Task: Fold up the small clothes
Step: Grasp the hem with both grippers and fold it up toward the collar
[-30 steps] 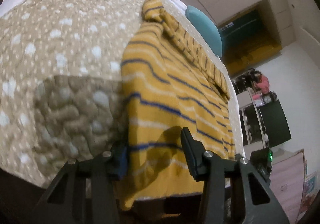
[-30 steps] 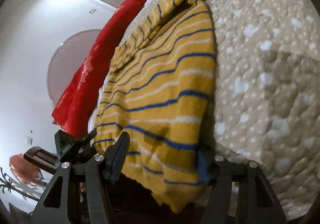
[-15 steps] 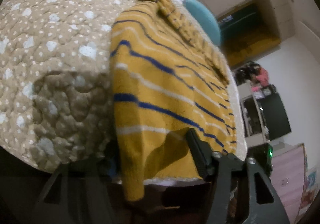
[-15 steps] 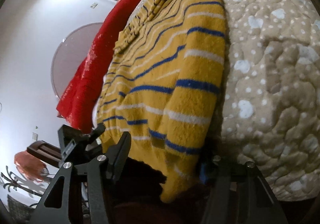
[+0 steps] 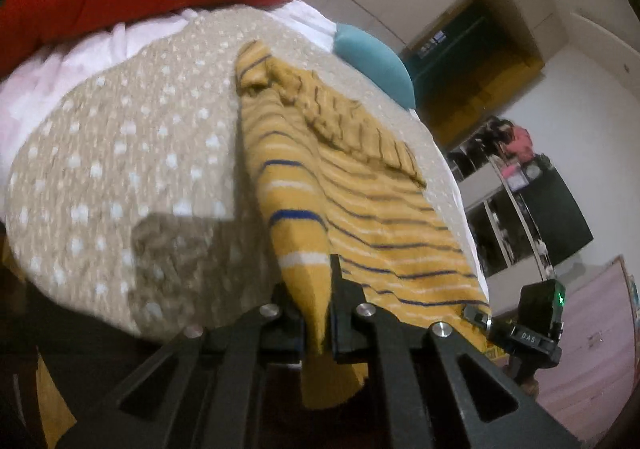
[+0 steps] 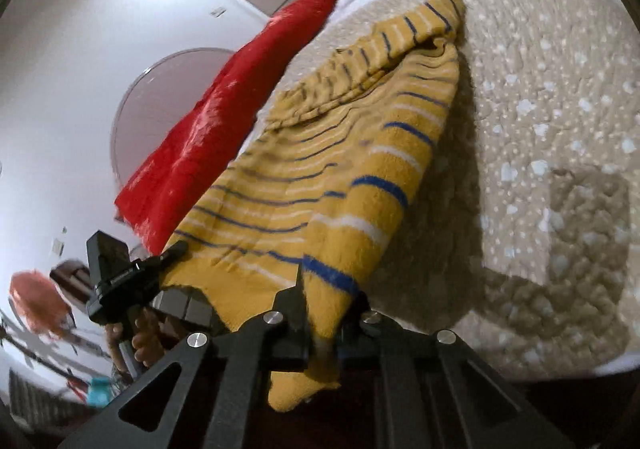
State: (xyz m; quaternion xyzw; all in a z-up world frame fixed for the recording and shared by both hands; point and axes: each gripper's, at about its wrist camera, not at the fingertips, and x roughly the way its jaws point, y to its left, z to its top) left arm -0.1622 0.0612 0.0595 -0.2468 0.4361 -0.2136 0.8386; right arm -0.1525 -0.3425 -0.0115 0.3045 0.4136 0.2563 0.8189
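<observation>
Beige dotted bed quilt (image 5: 120, 153) fills both views, the striped yellow sweater (image 5: 360, 201) lying mid-frame. Left gripper (image 5: 316, 309) and right gripper (image 6: 324, 309) jaws each pinch a hem corner; no body fold looks made yet.

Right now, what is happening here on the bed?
A person is folding a small yellow striped sweater on a beige dotted quilt. The left tongs and the right tongs are each shut on a near corner of its hem, and the near edge is raised off the quilt. Its far end, with the sleeves bunched, lies on the quilt.
</observation>
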